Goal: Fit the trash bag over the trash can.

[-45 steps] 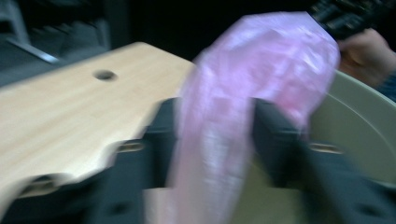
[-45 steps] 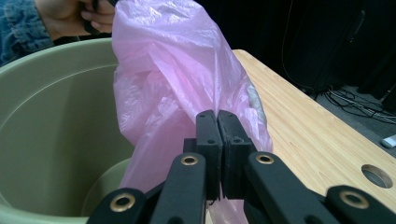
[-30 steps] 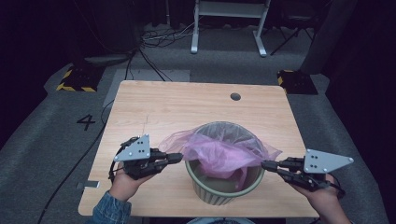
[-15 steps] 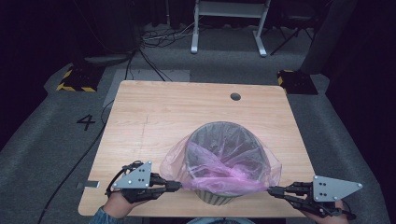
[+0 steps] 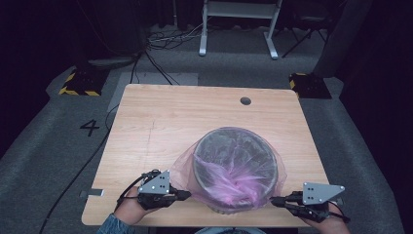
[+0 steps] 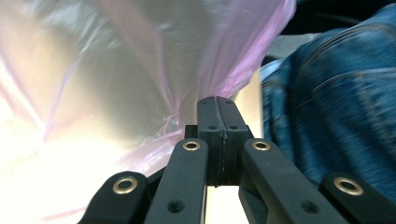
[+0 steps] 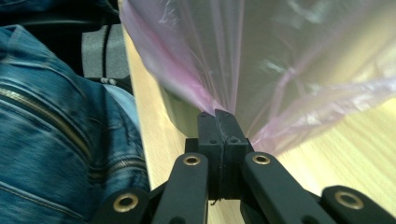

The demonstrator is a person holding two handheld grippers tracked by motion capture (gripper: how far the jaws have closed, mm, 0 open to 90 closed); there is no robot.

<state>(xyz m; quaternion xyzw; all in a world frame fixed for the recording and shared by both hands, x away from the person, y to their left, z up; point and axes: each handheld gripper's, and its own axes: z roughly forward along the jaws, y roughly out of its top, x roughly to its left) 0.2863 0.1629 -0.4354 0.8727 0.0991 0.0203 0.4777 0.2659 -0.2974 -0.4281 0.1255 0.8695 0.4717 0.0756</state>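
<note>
**Ana:** High view first: where is the bin?

**Ben:** A round grey bin (image 5: 235, 168) stands near the desk's (image 5: 160, 122) front edge, right of centre. A thin, translucent pink bag (image 5: 229, 178) is draped over its rim, its skirt hanging outside. The left gripper (image 5: 187, 195) pinches the film at the bin's left, the right gripper (image 5: 272, 200) at its right; each is about equally near, and the bin sits between them.

**Ana:** Left gripper view?

**Ben:** Black jaws pressed together on a gathered, crinkled fold of the bag (image 6: 154, 70). Blue denim lies off to one side.

**Ana:** Right gripper view?

**Ben:** Same: jaws clamped on the glossy bag (image 7: 243, 56), the bin's dark wall (image 7: 180, 112) just behind, woodgrain beneath. I judge the next pull goes down along the bin's sides.
</note>
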